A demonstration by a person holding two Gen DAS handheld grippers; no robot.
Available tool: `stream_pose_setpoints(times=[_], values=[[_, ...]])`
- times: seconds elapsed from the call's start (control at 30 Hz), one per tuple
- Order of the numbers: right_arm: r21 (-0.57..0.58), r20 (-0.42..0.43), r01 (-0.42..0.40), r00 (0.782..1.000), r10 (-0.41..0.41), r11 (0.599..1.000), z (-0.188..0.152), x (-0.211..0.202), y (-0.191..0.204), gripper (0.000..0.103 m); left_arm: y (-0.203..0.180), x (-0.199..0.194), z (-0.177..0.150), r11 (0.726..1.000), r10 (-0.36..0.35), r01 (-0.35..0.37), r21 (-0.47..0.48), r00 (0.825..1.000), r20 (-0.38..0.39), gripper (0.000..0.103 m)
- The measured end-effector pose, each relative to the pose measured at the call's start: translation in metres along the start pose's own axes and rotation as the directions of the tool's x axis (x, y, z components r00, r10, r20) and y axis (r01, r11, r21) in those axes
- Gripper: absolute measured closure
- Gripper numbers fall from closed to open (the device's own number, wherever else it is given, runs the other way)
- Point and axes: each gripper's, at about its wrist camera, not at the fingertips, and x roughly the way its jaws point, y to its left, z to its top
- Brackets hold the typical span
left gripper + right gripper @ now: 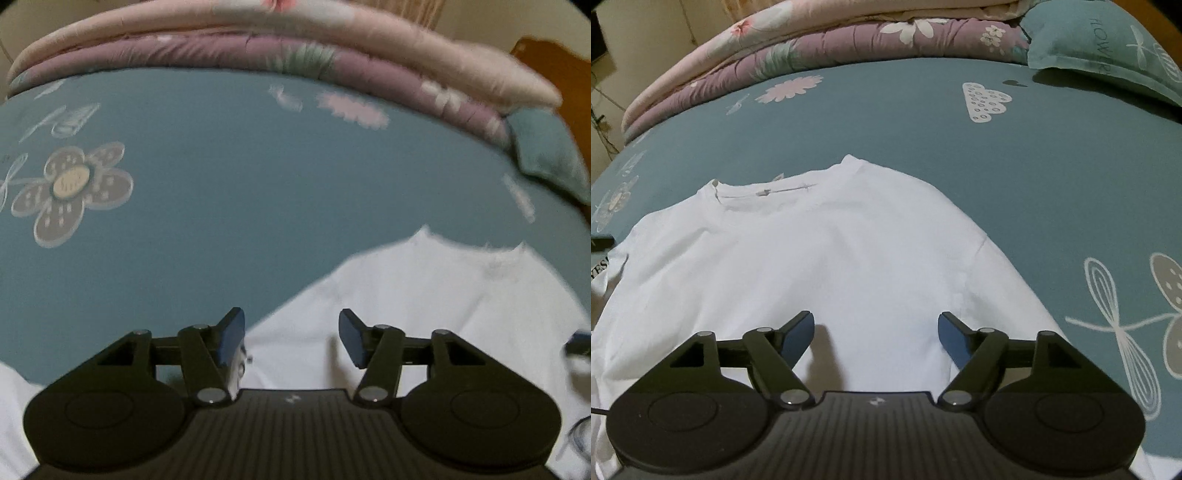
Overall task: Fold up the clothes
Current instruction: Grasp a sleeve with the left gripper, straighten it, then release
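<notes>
white t-shirt (820,266) spread flat on the bed (923,122), neck end far away, bottom end near the claws. blue sheet with flowers all around it, folded quilt (812,40) and a pillow (1108,40) well apart at the far side.

right claw (875,338) wide open, nothing held, just above the middle of the shirt. left claw (291,338) open too, nothing between the pads, over the shirt's left edge where white meets blue. (left view is blurry, so hard to tell if a pad touches the cloth.)

things that could go wrong from here, as a guess:

- grabbing too deep and pinching the sheet along with the shirt, since both lie flat and soft. would drag the sheet up and wrinkle it all.
- grabbing only the top layer of the shirt. would open it like a bag and make a messy fold.
- picking spots that do not match on each side. would make a crooked fold, one side long and one short.
- pulling too fast. could slide the whole shirt over the smooth sheet and bunch it up.
</notes>
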Motion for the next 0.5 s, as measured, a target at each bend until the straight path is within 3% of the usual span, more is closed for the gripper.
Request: stream_pose_setpoints(times=[0.07, 0.13, 0.27, 0.37, 0.5], values=[[0.007, 0.003, -0.001, 1.000, 0.001, 1.000, -0.004, -0.010, 0.002, 0.025, 0.004, -0.021, -0.005, 1.000, 0.008, -0.009, 0.021, 1.000, 0.026, 0.041], [0.010, 0.006, -0.002, 1.000, 0.002, 1.000, -0.007, -0.019, 0.005, 0.025, 0.018, -0.035, -0.017, 0.997, 0.070, -0.070, 0.012, 0.997, 0.019, 0.040], [-0.006, -0.006, -0.001, 1.000, 0.001, 1.000, -0.013, -0.035, 0.014, 0.025, 0.069, -0.058, -0.054, 0.971, 0.161, -0.169, -0.170, 0.985, -0.061, 0.041], [-0.016, -0.011, 0.000, 1.000, -0.001, 1.000, -0.018, -0.047, 0.022, 0.025, 0.091, -0.073, -0.080, 0.949, 0.141, -0.157, -0.272, 0.987, -0.080, 0.041], [-0.008, 0.007, -0.015, 1.000, 0.015, 1.000, -0.028, -0.070, 0.037, 0.024, 0.110, -0.089, -0.095, 0.932, 0.132, -0.138, -0.336, 0.990, -0.042, 0.040]])
